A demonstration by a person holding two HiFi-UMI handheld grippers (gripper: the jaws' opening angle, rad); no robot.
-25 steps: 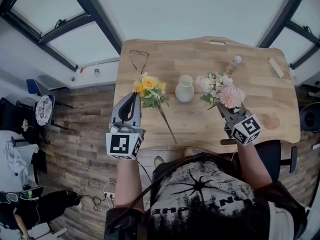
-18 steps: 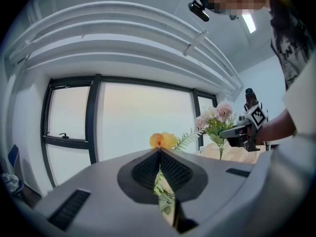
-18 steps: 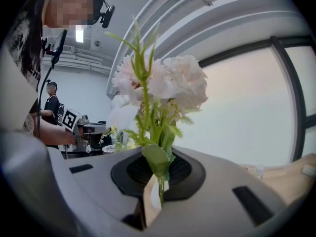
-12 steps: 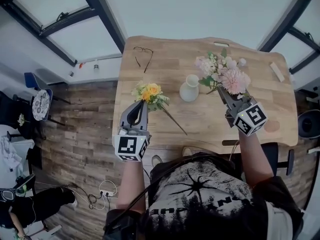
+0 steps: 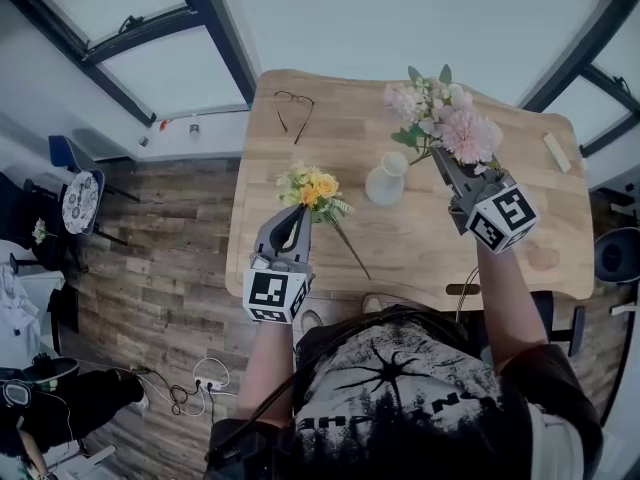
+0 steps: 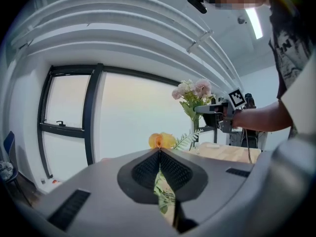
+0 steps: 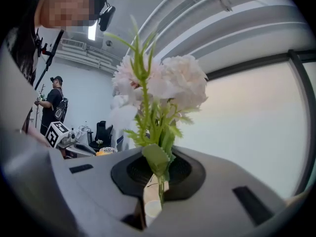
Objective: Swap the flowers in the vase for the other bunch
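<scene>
Table (image 5: 430, 238) — left gripper (image 5: 302, 210) clamps yellows (image 5: 313, 187); right gripper (image 5: 438, 156), pinks (image 5: 465, 136).

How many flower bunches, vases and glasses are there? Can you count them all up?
Flower bunches: 2, yellow bunch and pink bunch
Vase: 1
Glasses: 1 pair
Total: 4

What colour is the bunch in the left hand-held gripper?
The bunch is yellow-orange with green leaves; the head view shows it best.
</scene>
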